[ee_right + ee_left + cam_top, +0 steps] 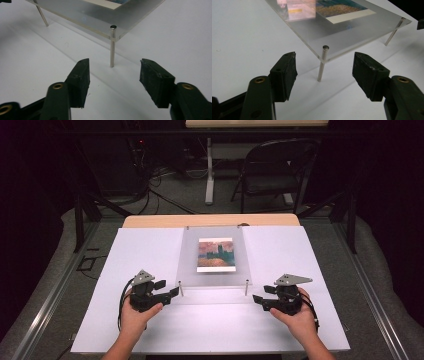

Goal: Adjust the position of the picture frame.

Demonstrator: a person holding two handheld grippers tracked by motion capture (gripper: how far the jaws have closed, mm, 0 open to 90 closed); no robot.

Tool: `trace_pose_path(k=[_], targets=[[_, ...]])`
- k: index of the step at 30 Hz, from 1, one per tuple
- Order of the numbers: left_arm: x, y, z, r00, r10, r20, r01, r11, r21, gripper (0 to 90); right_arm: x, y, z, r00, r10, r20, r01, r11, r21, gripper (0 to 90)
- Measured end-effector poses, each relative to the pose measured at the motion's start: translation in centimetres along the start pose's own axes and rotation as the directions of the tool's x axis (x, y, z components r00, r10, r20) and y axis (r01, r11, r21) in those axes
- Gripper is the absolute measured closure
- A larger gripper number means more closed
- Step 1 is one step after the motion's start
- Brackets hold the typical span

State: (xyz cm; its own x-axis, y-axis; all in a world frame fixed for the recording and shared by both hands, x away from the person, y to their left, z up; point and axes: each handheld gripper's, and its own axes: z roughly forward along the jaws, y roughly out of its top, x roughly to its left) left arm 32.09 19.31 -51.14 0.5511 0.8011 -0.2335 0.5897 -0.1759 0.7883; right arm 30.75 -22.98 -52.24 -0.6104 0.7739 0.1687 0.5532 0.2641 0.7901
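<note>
A clear acrylic plate stands on thin metal pins over a white board, and a small colourful picture lies at its middle. My left gripper is open just off the plate's near left corner pin. In the left gripper view that pin stands ahead of the open left gripper, apart from both jaws. My right gripper is open beside the near right corner pin. In the right gripper view this pin stands just beyond the open right gripper. Neither gripper holds anything.
The white board covers a wooden table whose far edge shows beyond it. A folding chair and another table's leg stand behind, with cables on the floor. Metal rails run along both sides of the table.
</note>
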Motion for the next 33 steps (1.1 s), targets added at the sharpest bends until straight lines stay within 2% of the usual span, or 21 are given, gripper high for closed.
trace_pose_path(k=[6,9,11,14,18,19,24,28,33], targets=[[0.6,1.6,0.0,0.9998,0.016,-0.009,-0.016,0.9999,-0.001,32.9,-0.9,1.3,-0.2,0.9998,-0.007,0.020,0.007,1.000,0.007,39.0],[1.3,2.7,0.2,0.9996,0.012,-0.025,-0.012,0.9999,-0.006,30.8,-1.7,2.4,-0.3,0.9996,0.011,0.027,-0.011,1.000,0.000,38.0],[1.7,3.6,0.2,0.9998,0.004,-0.017,-0.005,1.0000,-0.008,31.3,-2.3,3.3,-0.3,0.9991,0.022,0.036,-0.022,1.000,-0.014,37.9],[2.3,5.0,0.2,0.9987,0.011,-0.050,-0.012,0.9999,-0.005,31.9,-3.1,4.6,-0.3,0.9988,0.022,0.044,-0.021,1.000,-0.023,39.6],[3.3,6.5,0.6,0.9990,-0.018,-0.042,0.018,0.9997,-0.017,32.6,-3.9,6.4,-0.1,0.9974,-0.011,0.071,0.011,1.000,-0.007,39.5],[3.5,6.8,0.7,0.9988,-0.023,-0.043,0.023,0.9996,-0.018,32.7,-4.1,6.7,0.0,0.9973,-0.007,0.073,0.007,1.000,-0.001,39.6],[4.4,8.0,1.9,0.9980,-0.038,-0.051,0.037,0.9991,-0.022,33.9,-5.1,7.9,1.3,0.9969,0.003,0.078,-0.004,1.000,0.007,41.5],[5.3,8.5,3.2,0.9959,-0.075,-0.049,0.075,0.9971,-0.016,35.0,-5.8,8.6,2.7,0.9958,-0.005,0.092,0.005,1.000,0.001,43.3],[6.6,9.0,5.0,0.9884,-0.114,-0.101,0.113,0.9935,-0.012,36.8,-6.7,9.4,4.5,0.9958,0.002,0.091,-0.003,1.000,0.009,43.6]])
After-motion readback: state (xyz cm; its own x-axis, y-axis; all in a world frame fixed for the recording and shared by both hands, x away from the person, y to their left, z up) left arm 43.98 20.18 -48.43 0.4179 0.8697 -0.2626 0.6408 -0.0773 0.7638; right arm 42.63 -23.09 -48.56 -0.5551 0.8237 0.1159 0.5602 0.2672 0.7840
